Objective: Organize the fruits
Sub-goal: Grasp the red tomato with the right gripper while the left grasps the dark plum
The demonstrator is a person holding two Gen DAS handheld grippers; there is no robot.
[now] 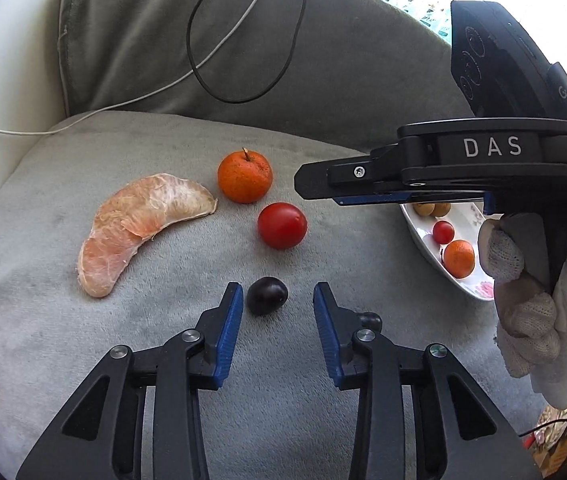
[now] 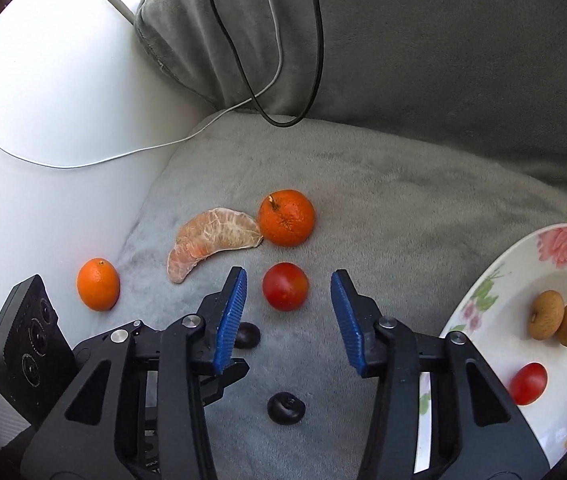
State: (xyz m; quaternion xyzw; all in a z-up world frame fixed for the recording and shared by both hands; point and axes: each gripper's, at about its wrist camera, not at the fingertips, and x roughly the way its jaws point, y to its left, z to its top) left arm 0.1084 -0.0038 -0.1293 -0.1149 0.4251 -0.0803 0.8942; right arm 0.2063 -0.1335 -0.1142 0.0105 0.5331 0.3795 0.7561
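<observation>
Jaws of your left gripper (image 1: 277, 300) are standing open around a dark plum (image 1: 267, 295), pads not touching it. Your right gripper (image 2: 288, 286) is bracketing a red tomato (image 2: 285, 286), also unpinched. Beyond, a tangerine (image 2: 286, 217) is lying on the grey cushion (image 2: 403, 200).

Left wrist view: cushion (image 1: 63, 280) fills the frame centre. Pomelo segment (image 1: 135, 228) lies centre left; mandarin (image 1: 245, 177) just right of its upper tip. Tomato (image 1: 282, 225) sits below right of the mandarin, apart from it. Grape (image 1: 267, 295) lies below the tomato, between the left gripper (image 1: 277, 300) fingers, with gaps both sides. Plate (image 1: 423, 240) at the right edge holds fruits.

Right wrist view: second grape (image 2: 285, 408) at lower centre; another mandarin (image 2: 98, 284) at left, beside the cushion edge.
</observation>
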